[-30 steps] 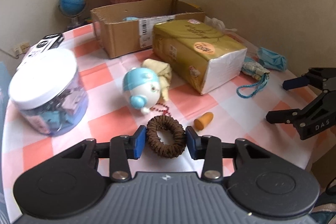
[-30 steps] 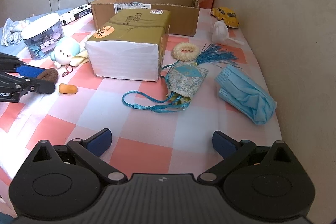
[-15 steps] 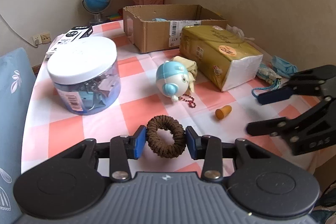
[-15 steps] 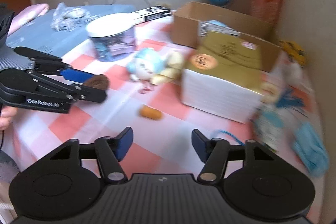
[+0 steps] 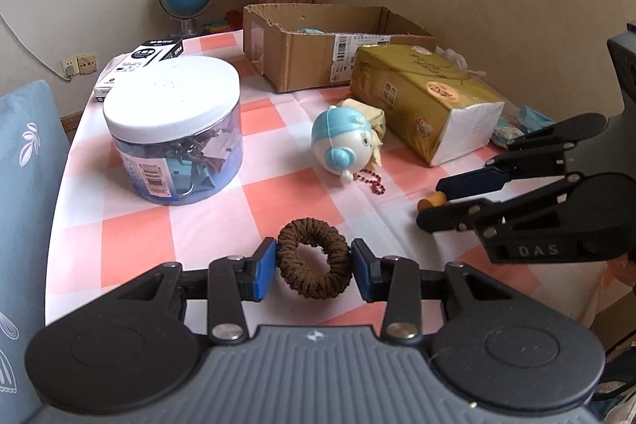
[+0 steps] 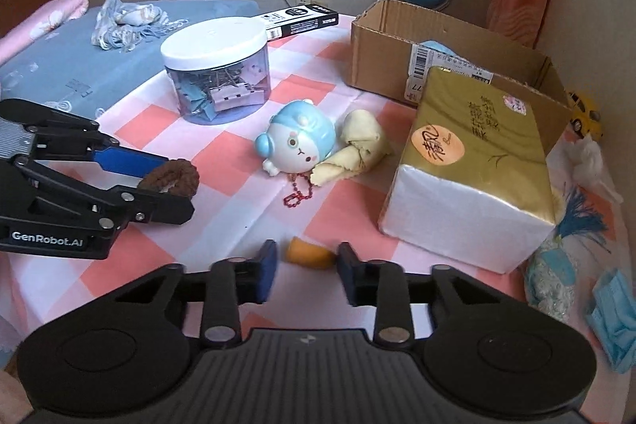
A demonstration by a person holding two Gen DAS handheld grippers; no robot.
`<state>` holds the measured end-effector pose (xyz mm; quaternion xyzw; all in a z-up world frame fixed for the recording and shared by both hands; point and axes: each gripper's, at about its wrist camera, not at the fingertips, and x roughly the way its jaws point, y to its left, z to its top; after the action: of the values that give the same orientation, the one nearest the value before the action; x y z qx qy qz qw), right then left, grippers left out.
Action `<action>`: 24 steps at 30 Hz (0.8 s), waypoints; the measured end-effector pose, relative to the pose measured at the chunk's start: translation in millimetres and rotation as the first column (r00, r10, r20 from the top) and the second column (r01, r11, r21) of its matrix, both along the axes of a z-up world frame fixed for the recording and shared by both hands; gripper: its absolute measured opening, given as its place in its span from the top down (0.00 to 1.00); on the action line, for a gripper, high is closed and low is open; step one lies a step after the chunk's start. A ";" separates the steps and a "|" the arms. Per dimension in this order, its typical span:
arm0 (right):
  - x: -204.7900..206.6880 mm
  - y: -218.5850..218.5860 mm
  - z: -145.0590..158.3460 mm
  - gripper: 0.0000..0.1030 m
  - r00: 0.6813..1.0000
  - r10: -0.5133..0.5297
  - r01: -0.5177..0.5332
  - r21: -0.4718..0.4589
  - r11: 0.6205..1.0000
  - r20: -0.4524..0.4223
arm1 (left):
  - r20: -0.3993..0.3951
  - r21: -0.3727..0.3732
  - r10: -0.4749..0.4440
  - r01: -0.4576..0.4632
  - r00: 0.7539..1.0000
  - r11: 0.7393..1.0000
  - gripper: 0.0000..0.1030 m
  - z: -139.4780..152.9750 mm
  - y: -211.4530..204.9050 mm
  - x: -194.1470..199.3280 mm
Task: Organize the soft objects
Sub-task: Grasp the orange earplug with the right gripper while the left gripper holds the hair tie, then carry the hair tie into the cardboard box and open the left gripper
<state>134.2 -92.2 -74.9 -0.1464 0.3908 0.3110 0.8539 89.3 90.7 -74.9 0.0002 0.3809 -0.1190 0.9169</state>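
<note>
My left hand-held gripper (image 5: 313,269) is clamped on the brown hair scrunchie (image 5: 314,258), pads pressing its two sides, holding it up off the checkered table (image 5: 135,249). My right hand-held gripper (image 6: 305,267) has its fingers apart, straddling the small orange foam piece (image 6: 310,254) that lies on the table between them; I cannot tell whether they touch it. Beyond that lies the blue-and-white plush toy (image 6: 296,144) with a red bead chain, touching a pale yellow cloth (image 6: 357,150). To its left stands the clip jar (image 6: 216,78), to its right the gold tissue pack (image 6: 477,161). Farthest back sits the open cardboard box (image 6: 381,58).
</note>
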 end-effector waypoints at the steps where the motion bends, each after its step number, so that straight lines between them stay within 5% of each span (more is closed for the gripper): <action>1: -0.7 0.3 0.4 0.70 1.000 -0.002 0.002 -0.006 1.000 0.003 | 0.001 0.002 0.000 0.000 1.000 1.000 0.62 0.2 -0.1 0.2; 17: -15.2 -21.4 28.3 0.71 0.999 -0.003 0.002 0.006 1.000 0.052 | -0.018 0.044 -0.084 0.085 0.996 0.995 0.62 27.2 -10.7 -2.8; 24: -20.6 -42.3 54.0 0.71 0.993 -0.020 0.018 0.014 1.000 0.115 | 0.044 0.041 -0.119 0.117 0.992 0.992 0.62 59.7 -19.5 8.0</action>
<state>113.6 -134.5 -20.9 -0.1546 0.3403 0.2966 0.8788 97.3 71.2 -15.2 0.0430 0.3611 -0.1657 0.9167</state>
